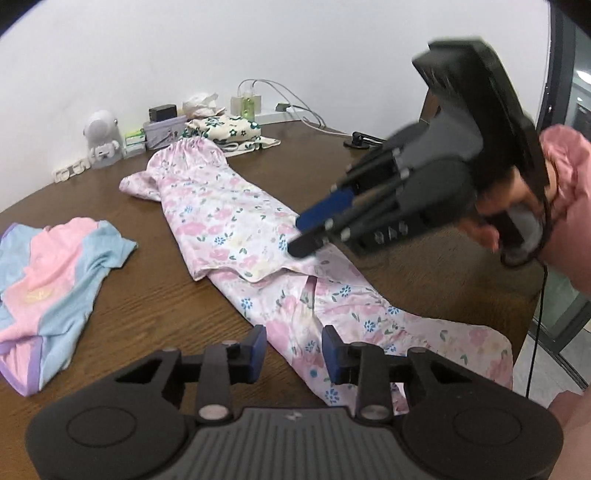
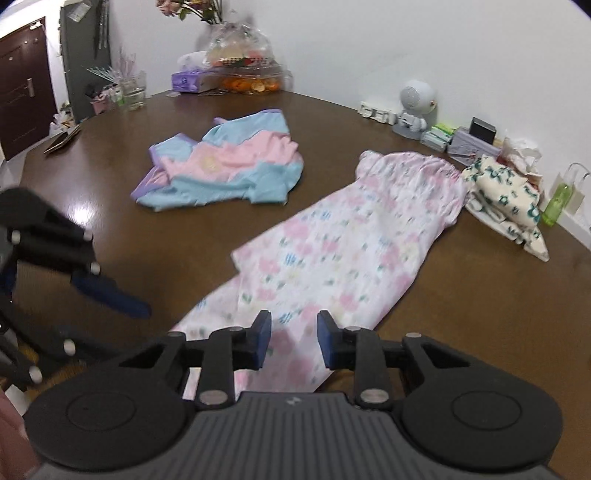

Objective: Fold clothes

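Your floral dress (image 1: 236, 221) lies lengthwise on the brown table (image 1: 147, 295), its hem folded over. Your left gripper (image 1: 293, 354) hovers open above the lower cloth; your right gripper (image 1: 299, 236) hangs over the fold, jaws apart, empty. Only the right wrist view shows the door (image 2: 22, 85) and the flowers (image 2: 192, 11); only the left shows your pink sleeve (image 1: 565, 177).

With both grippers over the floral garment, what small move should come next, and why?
Probably lower the left gripper and pinch the floral garment at its near end. Both grippers look open and empty, the right gripper hovers mid-garment, and the garment lies long, only partly folded.
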A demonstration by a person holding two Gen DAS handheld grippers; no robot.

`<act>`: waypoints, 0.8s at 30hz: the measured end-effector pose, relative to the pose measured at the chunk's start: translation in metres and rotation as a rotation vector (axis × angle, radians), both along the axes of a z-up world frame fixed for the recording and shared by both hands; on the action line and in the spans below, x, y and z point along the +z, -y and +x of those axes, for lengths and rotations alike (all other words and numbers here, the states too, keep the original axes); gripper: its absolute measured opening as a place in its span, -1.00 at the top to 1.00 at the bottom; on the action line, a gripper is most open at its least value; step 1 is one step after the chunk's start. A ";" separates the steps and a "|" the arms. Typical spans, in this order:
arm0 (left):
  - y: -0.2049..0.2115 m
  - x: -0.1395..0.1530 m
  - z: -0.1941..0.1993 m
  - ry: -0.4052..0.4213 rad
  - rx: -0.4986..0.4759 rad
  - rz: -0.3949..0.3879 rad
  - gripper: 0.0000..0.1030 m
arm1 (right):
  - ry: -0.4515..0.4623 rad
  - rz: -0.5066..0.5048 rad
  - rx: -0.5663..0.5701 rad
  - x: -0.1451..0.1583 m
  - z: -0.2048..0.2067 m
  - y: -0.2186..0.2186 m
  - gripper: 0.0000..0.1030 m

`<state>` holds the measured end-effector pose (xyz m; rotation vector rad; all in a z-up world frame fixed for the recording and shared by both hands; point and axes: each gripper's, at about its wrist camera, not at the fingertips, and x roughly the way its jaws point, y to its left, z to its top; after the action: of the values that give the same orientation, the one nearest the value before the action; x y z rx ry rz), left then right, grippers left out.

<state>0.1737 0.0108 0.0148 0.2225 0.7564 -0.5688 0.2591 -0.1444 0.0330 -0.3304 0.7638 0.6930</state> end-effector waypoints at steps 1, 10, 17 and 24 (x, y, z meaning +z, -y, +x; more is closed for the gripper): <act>0.002 -0.001 0.001 0.005 0.008 0.012 0.37 | 0.000 -0.001 -0.009 -0.005 -0.001 0.000 0.48; 0.018 -0.019 0.021 0.031 0.049 0.145 0.40 | 0.091 -0.098 0.037 -0.013 -0.039 -0.006 0.39; 0.014 -0.018 0.023 0.017 0.048 0.146 0.60 | 0.059 -0.144 -0.012 -0.014 -0.036 0.011 0.91; 0.007 -0.010 0.024 -0.005 0.071 0.092 0.40 | 0.050 -0.088 0.004 -0.007 -0.042 0.013 0.40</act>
<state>0.1975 0.0039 0.0050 0.2788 0.7928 -0.4681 0.2174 -0.1578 0.0261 -0.4280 0.7475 0.6542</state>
